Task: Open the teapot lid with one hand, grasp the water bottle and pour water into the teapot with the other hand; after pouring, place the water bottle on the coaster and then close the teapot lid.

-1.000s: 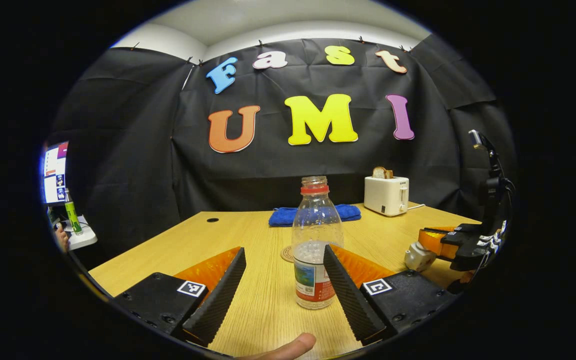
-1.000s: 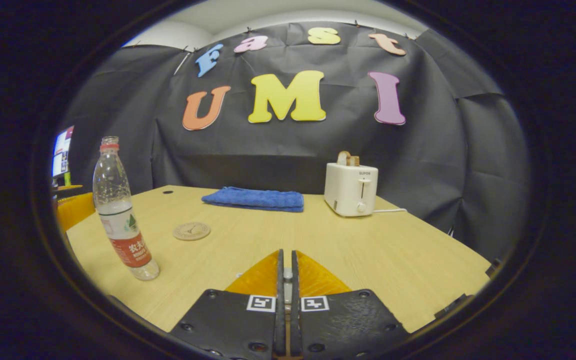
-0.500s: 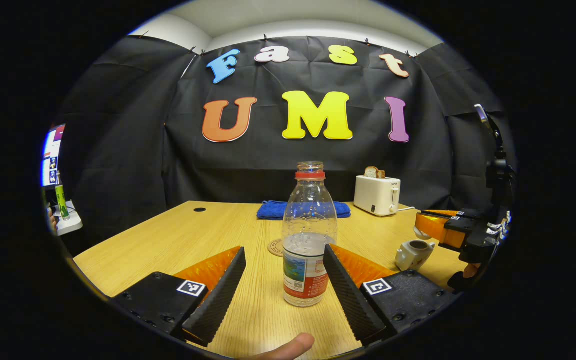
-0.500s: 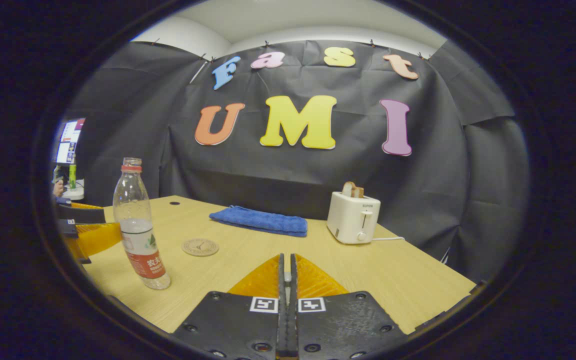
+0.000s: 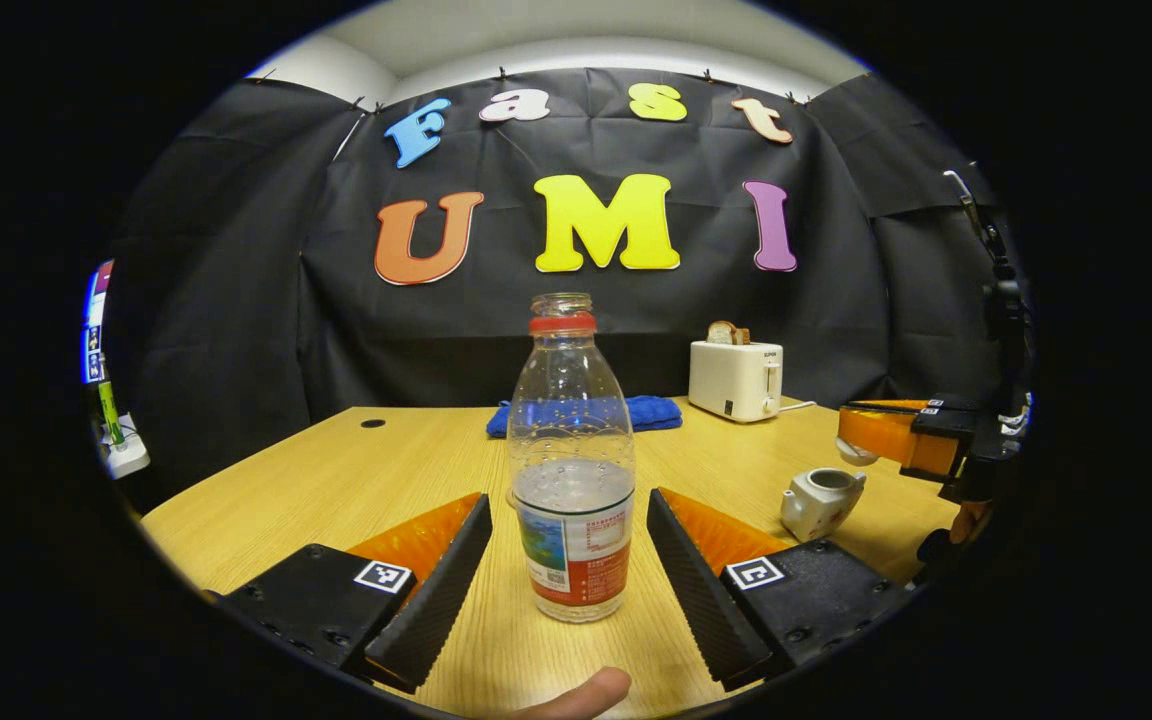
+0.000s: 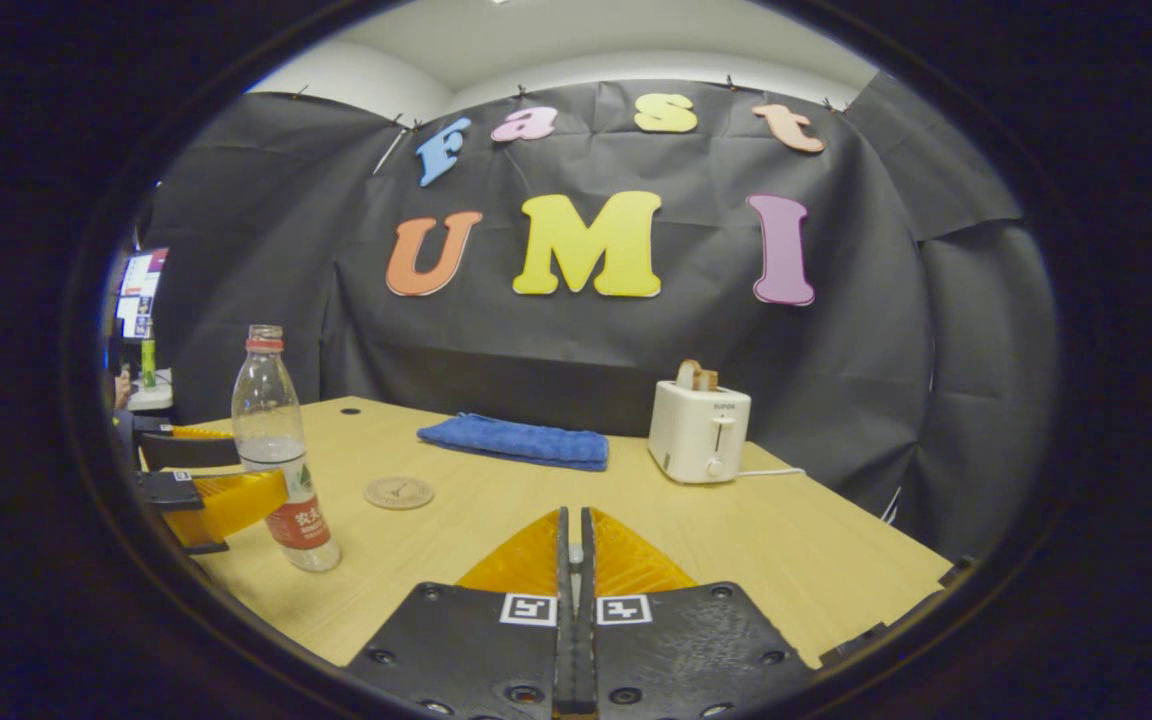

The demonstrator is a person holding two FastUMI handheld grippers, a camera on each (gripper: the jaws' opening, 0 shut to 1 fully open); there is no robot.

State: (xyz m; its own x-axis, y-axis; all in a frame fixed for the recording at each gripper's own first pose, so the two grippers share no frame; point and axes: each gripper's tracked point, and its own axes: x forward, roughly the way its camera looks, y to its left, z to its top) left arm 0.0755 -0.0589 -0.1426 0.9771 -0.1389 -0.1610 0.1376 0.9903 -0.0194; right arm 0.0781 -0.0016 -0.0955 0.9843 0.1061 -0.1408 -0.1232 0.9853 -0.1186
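Pretty plain booth. Light wood counter [image 6: 496, 520] with a small dark hole [image 5: 372, 424] near its far left corner. Black cloth wall [image 6: 576, 350] right behind the counter, pinned up along the top, wrinkled. White ceiling [image 6: 576, 40] above the cloth, evenly lit. Off the counter's left edge, a lit screen [image 6: 137, 293] and a green bottle [image 6: 147, 362] on a white ledge [image 5: 124, 458].

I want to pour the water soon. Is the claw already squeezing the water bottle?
No, in the left gripper view the left claw is open, with a gap between each finger and the upright water bottle on the table.
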